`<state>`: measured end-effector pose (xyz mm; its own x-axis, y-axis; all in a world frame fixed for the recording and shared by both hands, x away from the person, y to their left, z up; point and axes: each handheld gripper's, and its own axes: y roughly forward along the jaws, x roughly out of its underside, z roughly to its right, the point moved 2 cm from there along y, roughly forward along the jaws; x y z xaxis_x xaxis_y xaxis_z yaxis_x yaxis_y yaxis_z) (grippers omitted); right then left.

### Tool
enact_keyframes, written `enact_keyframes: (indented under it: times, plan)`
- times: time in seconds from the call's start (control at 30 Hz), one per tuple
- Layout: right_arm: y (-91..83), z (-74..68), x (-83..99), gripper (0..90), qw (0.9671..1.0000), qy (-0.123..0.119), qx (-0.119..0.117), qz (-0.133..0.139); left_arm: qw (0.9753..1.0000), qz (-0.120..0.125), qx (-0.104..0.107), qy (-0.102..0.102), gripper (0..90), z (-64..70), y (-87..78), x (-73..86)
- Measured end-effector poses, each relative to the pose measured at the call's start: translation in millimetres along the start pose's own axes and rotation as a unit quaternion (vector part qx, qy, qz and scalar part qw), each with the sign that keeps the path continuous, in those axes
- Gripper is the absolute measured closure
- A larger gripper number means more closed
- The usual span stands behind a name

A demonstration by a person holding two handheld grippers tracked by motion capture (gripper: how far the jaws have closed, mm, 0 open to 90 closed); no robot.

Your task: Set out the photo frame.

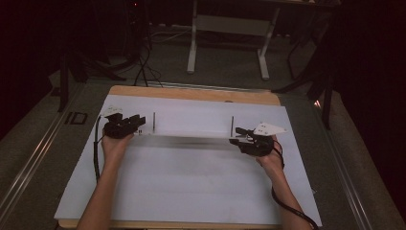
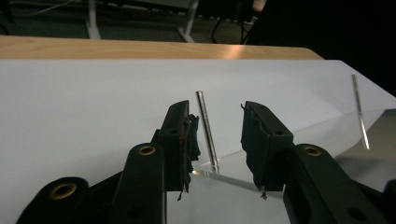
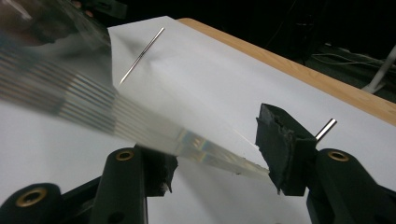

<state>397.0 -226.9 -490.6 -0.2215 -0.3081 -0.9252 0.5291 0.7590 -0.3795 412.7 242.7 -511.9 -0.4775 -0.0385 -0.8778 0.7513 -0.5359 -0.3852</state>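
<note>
White sheet (image 1: pixel 191 191) covers most of the wooden table (image 1: pixel 191 92). Clear acrylic strip (image 1: pixel 184 141) lies across the sheet's middle, lengthwise, just on the near side of two upright metal pins: left pin (image 1: pixel 153 123), right pin (image 1: pixel 232 126). Left gripper (image 1: pixel 136 123) sits at the strip's left end; in the left gripper view its jaws stand wide apart around the strip's corner (image 2: pixel 219 175) and left pin (image 2: pixel 207 133). Right gripper (image 1: pixel 238 135) at the strip's right end; jaws stand wide, the strip's end (image 3: pixel 205 154) between them, contact unclear.
</note>
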Motion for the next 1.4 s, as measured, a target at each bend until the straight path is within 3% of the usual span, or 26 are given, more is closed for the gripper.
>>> enact_keyframes:
  times: [0.27, 0.5, 0.77, 1.03, 1.23, 1.4]
  plan:
    - [1.2, 1.4, -3.4, 48.0, 0.9999, 0.006, 0.013, 0.006, 0.9989, -0.009, 0.030, 0.035, 58.3, 7.4, -13.7, 11.5]
    - [2.0, 2.3, -5.3, 47.5, 0.9997, 0.011, 0.019, 0.009, 0.9970, -0.001, 0.031, 0.071, 59.0, 12.6, -23.2, 18.2]
    - [2.6, 3.8, -6.7, 47.2, 0.9995, 0.017, 0.024, 0.013, 0.9950, 0.005, 0.052, 0.085, 59.2, 15.4, -31.5, 16.5]
    - [3.2, 4.2, -7.7, 46.9, 0.9994, 0.018, 0.028, 0.015, 0.9898, -0.009, 0.057, 0.131, 42.8, 34.8, -22.1, 12.0]
    - [3.4, 4.4, -8.3, 46.8, 0.9992, 0.021, 0.030, 0.015, 0.9890, 0.003, 0.069, 0.131, 36.1, 43.6, -12.1, 5.3]
    - [3.6, 4.4, -8.4, 46.8, 0.9991, 0.021, 0.032, 0.017, 0.9888, 0.015, 0.068, 0.132, 37.8, 48.7, -7.1, 3.3]
